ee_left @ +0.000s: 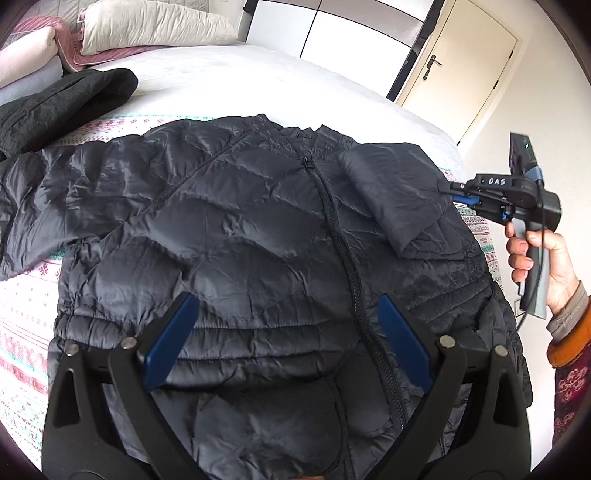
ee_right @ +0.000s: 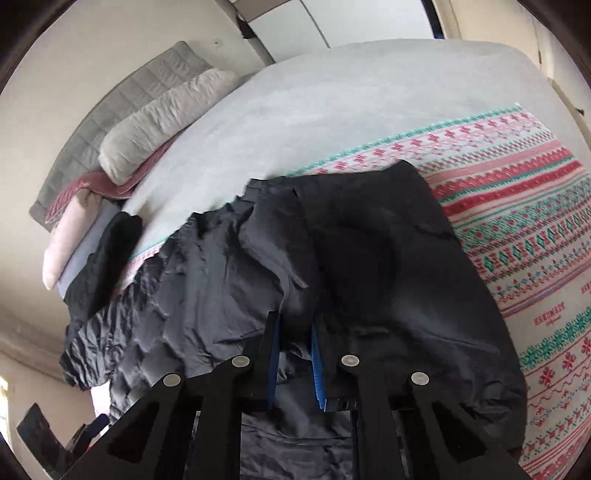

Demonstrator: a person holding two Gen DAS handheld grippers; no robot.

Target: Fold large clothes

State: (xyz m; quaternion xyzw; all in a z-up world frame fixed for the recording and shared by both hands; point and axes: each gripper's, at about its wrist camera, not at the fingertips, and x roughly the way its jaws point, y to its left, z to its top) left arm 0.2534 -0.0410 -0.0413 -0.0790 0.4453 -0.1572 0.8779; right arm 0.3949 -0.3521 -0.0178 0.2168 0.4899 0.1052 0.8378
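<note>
A dark quilted puffer jacket (ee_left: pixel 240 236) lies front up on the bed, zipper (ee_left: pixel 340 236) closed, its left sleeve stretched out to the left. Its right sleeve (ee_left: pixel 399 192) is folded in over the chest. My left gripper (ee_left: pixel 286 325) is open and empty, hovering over the jacket's lower front. My right gripper (ee_left: pixel 456 194) is at the jacket's right edge, shut on the folded sleeve's fabric. In the right wrist view the right gripper (ee_right: pixel 293 328) pinches dark sleeve fabric (ee_right: pixel 369 240) between its blue pads.
The bed has a patterned pink and green cover (ee_right: pixel 535 229) and a white sheet (ee_left: pixel 240 81). A black garment (ee_left: pixel 66 103) lies at the back left. Pillows (ee_left: pixel 155 29) and folded blankets are at the head. A door (ee_left: pixel 461 66) stands at the back right.
</note>
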